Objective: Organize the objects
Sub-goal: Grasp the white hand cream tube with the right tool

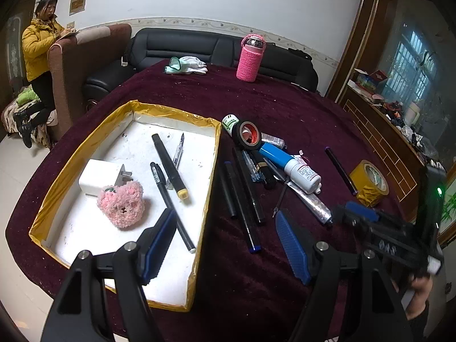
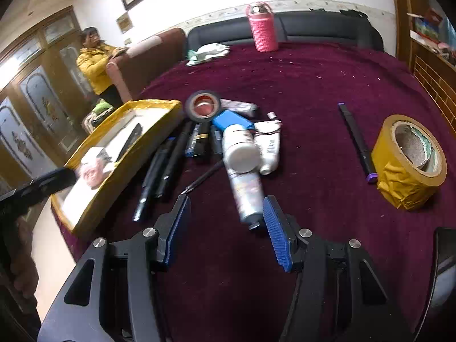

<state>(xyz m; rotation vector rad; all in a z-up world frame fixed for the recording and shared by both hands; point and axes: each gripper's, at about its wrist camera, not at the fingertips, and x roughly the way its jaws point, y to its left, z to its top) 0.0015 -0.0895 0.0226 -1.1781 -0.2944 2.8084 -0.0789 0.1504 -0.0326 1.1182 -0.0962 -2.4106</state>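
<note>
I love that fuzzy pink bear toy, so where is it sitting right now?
In the left wrist view, the pink bear toy lies inside the yellow-edged tray, on its left side, against the white charger plug.

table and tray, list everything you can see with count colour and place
tray: 1, white, gold rim, left
plush bear: 1, pink, in tray
plug adapter: 1, white, in tray
pens in tray: 3, mostly black
pile of pens and tubes: several, beside tray
black tape: 1, atop pile
white bottle: 1, blue cap
yellow tape: 1, right
purple-tipped marker: 1, beside it
pink bottle: 1, far edge
gloves: white, far edge
left claw: open
right claw: open
</note>
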